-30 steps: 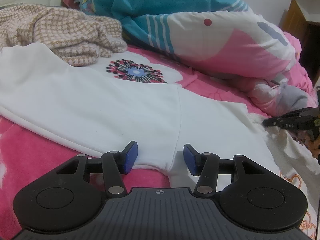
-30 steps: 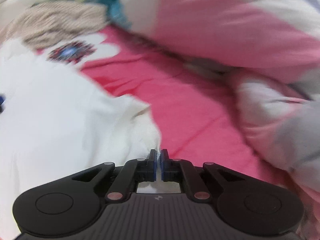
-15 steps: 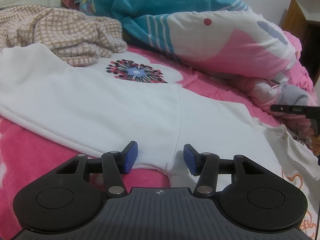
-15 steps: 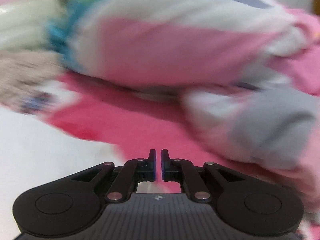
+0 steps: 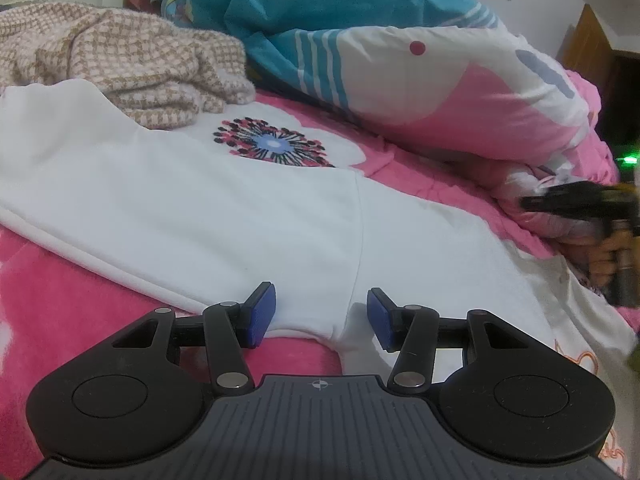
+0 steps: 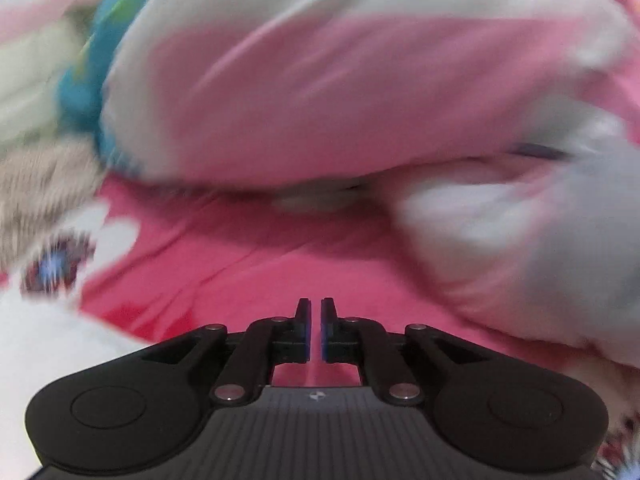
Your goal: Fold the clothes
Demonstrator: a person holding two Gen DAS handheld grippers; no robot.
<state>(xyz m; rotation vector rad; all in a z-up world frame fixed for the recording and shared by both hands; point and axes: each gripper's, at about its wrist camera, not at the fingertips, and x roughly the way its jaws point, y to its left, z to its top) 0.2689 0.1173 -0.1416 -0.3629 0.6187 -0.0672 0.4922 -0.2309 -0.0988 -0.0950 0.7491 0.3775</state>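
White garment (image 5: pixel 248 216): lying spread flat across the pink bedsheet (image 5: pixel 60 280), its near hem and seam sitting between the blue pads of the left gripper (image 5: pixel 321 314). Left gripper: fingers standing wide apart, gripping nothing. Right gripper (image 6: pixel 316 330): fingers sitting nearly together with a thin gap, pinching nothing, hovering over bare pink sheet; view blurred. Checked beige knit (image 5: pixel 120 68): lying crumpled at the garment's far edge. Patterned quilt (image 5: pixel 400 72): lying heaped behind.
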